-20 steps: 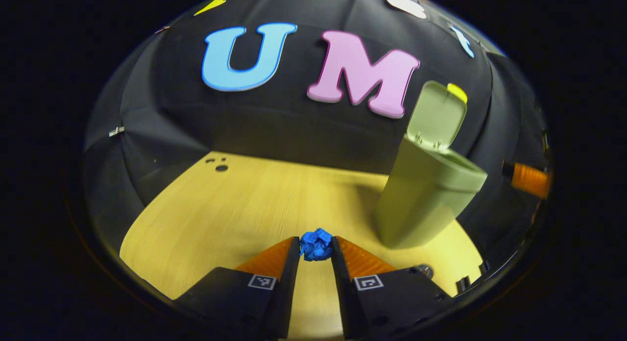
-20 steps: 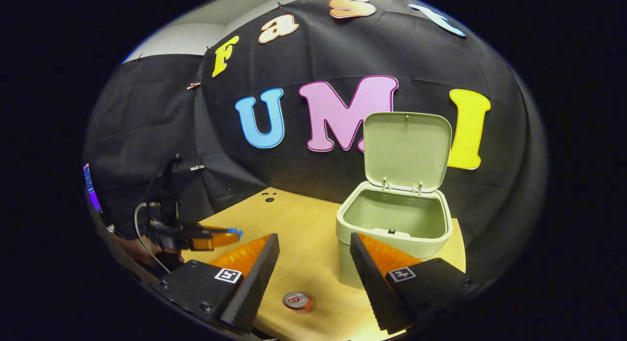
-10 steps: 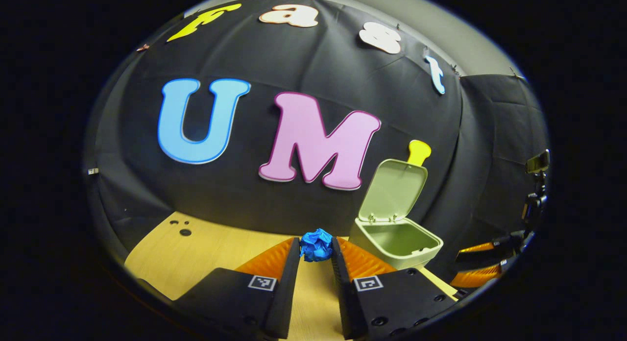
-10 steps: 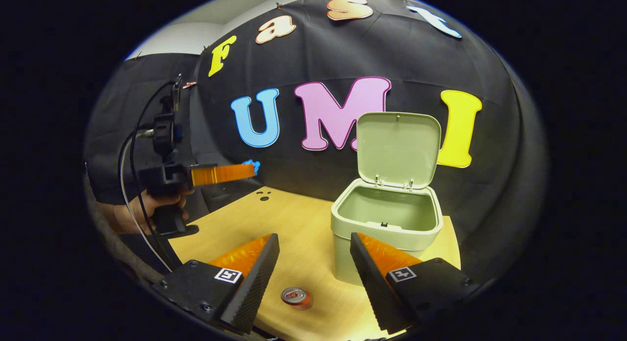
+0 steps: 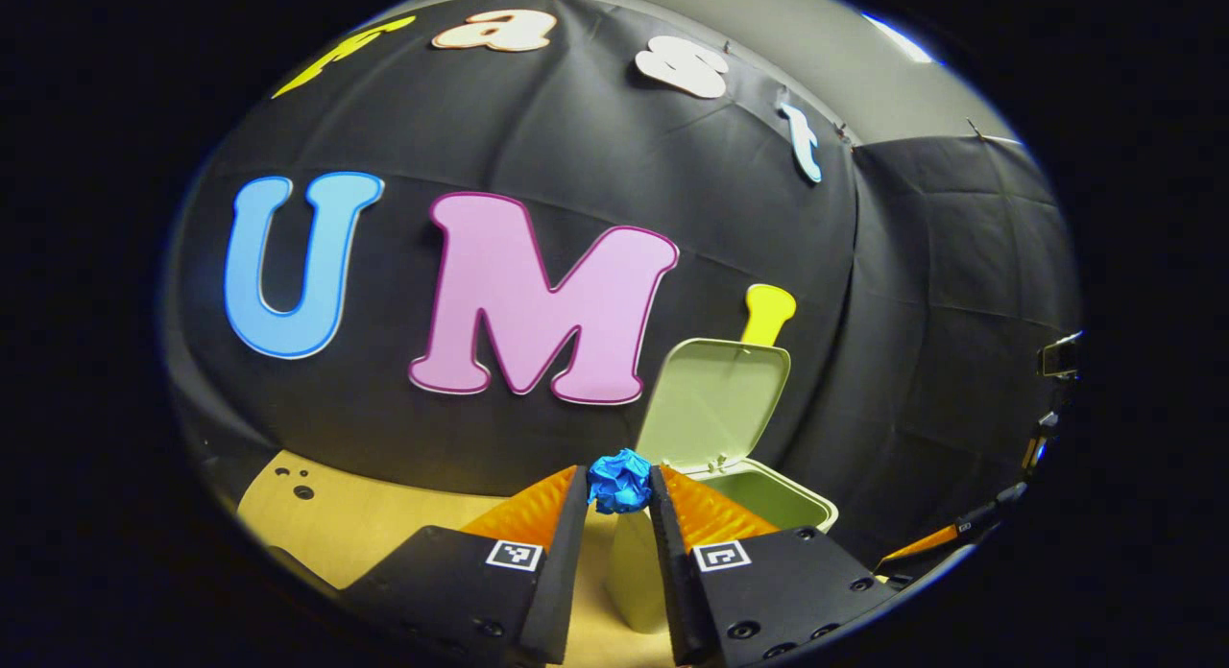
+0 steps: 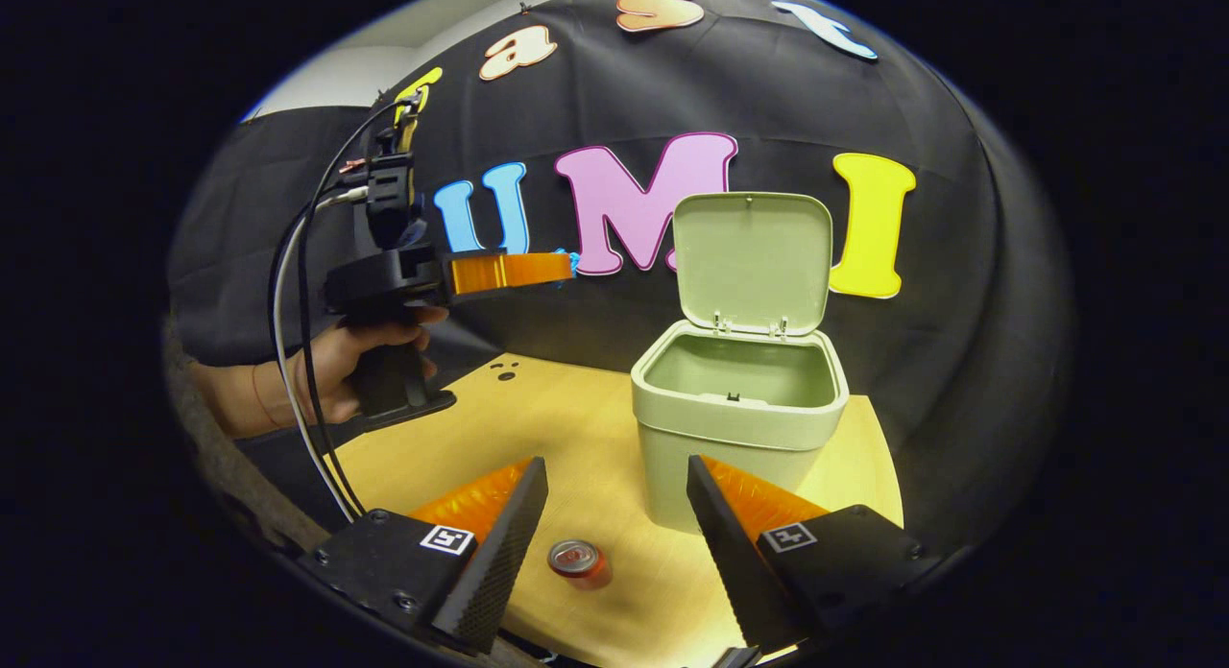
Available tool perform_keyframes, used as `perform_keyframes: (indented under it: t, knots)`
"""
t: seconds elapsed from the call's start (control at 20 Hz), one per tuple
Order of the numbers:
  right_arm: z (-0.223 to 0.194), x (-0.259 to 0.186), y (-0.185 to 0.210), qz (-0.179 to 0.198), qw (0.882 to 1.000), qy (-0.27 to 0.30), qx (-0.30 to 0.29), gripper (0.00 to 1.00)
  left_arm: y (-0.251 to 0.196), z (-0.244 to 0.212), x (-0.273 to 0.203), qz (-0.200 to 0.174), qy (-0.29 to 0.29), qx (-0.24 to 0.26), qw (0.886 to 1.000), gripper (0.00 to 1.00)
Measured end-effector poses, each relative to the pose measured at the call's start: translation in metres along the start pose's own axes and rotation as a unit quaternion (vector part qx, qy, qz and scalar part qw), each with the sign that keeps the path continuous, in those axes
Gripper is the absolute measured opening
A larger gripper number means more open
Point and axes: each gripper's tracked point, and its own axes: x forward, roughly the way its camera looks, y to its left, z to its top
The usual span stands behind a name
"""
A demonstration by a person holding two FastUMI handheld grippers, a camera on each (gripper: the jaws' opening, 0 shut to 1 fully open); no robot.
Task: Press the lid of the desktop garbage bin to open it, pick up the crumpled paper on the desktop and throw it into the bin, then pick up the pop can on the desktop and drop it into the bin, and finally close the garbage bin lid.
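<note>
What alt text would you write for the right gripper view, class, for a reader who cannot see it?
The left gripper, held in a hand, carries blue paper above the table toward the open green bin. Nearer, the right gripper hangs open over a can.

Both views were strongly bent by the fisheye lens, so that the booth's wall [image 6: 768, 102] bulged and straight lines were curved toward the edges. The scene was lit evenly from above; the tabletop [image 6: 576, 438] was shown bright, while the cloth stayed dark. A soft shadow was cast by the bin [image 6: 734, 428] toward the tabletop's near edge. Focus was sharp at the centre, and slight softening was seen at the rims. No strong glare was recorded.
</note>
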Motion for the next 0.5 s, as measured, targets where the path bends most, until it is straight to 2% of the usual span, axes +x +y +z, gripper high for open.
perform_keyframes:
  t: [0.5]
  knots:
    - [-0.012,-0.011,-0.025,-0.023,1.000,0.004,0.017,0.93,-0.059,-0.036,0.063,-0.066,0.052,0.034,0.996,0.45]
